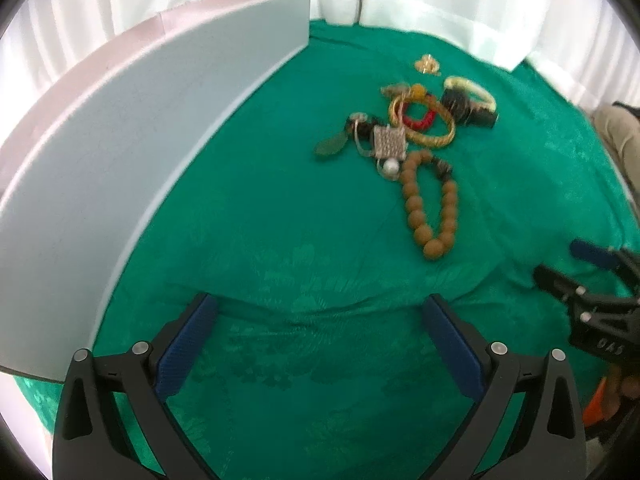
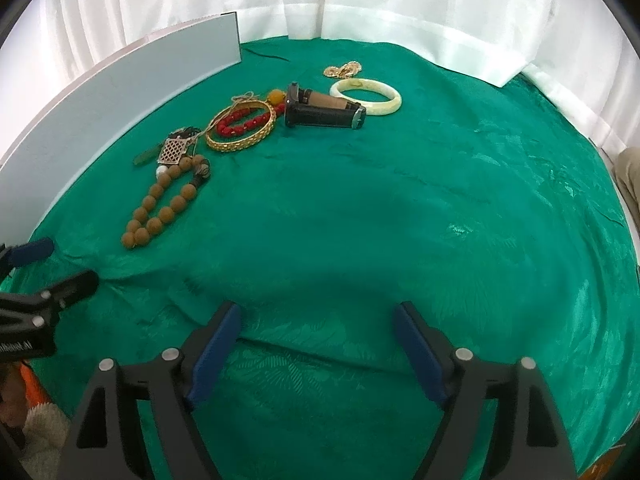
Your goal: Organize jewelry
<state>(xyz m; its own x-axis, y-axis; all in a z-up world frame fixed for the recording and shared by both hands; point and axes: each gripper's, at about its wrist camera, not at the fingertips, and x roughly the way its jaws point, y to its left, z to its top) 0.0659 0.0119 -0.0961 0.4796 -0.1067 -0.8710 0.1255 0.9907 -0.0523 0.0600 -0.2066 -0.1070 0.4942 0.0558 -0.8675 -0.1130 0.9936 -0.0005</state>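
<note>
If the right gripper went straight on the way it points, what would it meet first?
Most likely bare green cloth: the open right gripper holds nothing, and the jewelry, nearest the brown bead bracelet, lies off to the left.

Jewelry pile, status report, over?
Both tongs, left and right, open, empty. Brown wooden bead bracelet nearest, untouched on green cloth. Path clear.

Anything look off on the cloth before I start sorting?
Nothing damaged. The pieces lie heaped: the red bead bracelet sits inside the gold bangle, and the watch overlaps the pale bangle. The green cloth is wrinkled.
</note>
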